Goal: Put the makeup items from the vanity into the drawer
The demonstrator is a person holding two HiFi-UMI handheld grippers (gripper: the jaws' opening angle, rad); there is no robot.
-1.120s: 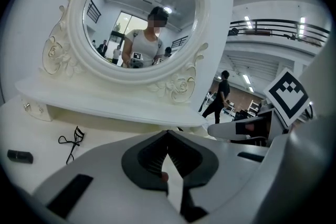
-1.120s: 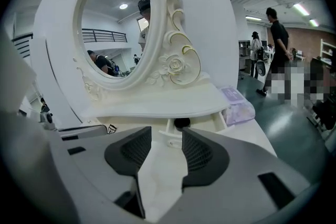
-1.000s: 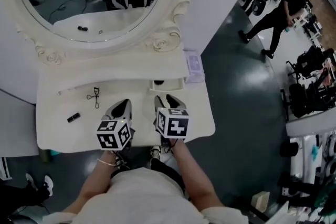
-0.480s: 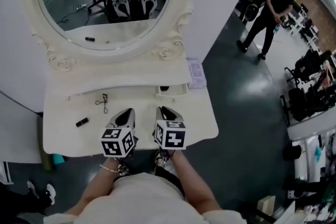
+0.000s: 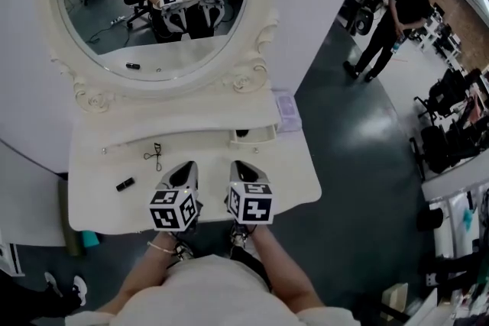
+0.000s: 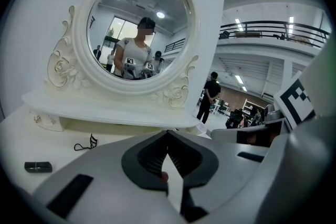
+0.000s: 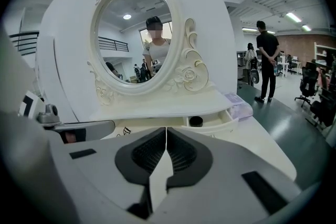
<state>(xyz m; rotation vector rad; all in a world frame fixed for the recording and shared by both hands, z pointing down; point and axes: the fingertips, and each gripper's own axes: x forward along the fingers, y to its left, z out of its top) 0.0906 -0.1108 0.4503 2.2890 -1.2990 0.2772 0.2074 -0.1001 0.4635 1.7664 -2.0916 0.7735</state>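
A white vanity [image 5: 99, 202] carries a black eyelash curler [image 5: 153, 156] [image 6: 86, 142] and a small black tube [image 5: 125, 184] [image 6: 38, 166] on its left half. Under the mirror shelf a small drawer [image 5: 260, 137] [image 7: 212, 124] stands open with a dark round item [image 5: 242, 133] [image 7: 196, 121] inside. My left gripper [image 5: 183, 167] [image 6: 168, 134] hovers over the front middle of the tabletop, shut and empty. My right gripper [image 5: 243, 166] [image 7: 166, 129] sits beside it, in front of the drawer; its jaws have just been closing and now stand shut with nothing between them.
A big oval mirror [image 5: 157, 4] in an ornate white frame rises behind the shelf. A pale purple box [image 5: 284, 107] [image 7: 239, 104] lies at the shelf's right end. People [image 5: 390, 19] stand on the dark floor to the right, among chairs and equipment.
The right gripper's jaws have gone from open to shut, empty. Both grippers have drawn back a little from the drawer toward the table's front edge. The items on the table have not moved.
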